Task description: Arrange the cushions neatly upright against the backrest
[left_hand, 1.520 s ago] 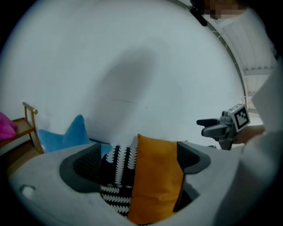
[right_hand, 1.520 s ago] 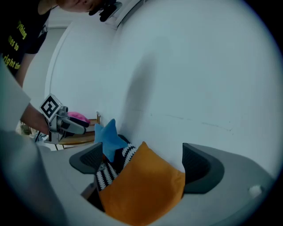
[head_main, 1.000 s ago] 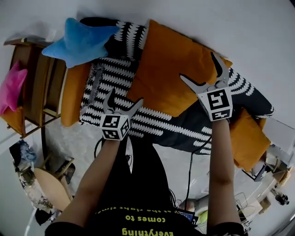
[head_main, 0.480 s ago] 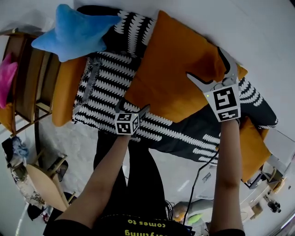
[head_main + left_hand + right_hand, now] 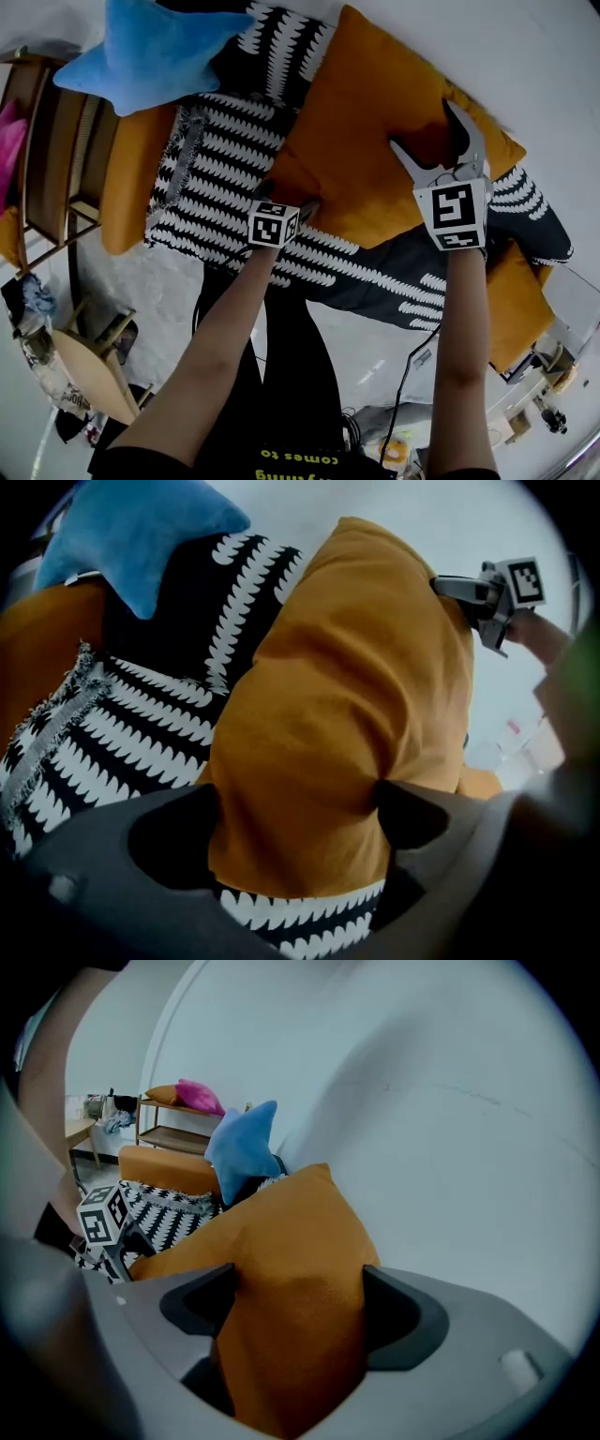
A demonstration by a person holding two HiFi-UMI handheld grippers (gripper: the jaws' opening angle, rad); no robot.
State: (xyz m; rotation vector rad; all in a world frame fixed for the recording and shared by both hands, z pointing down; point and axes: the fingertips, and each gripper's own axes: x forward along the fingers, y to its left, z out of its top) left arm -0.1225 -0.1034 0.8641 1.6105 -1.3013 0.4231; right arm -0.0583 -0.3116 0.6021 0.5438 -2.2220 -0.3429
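Both tongs pinch the orange cushion (image 5: 366,141): left tongs (image 5: 295,822) at one corner, right tongs (image 5: 300,1307), having just closed further, seemingly at another; a shallow fabric hold could slip, toppling it.

big orange cushion (image 5: 375,131) slanted in my jaws, fringed black-white cushion (image 5: 220,178) flat beside it, blue star cushion (image 5: 150,52) behind
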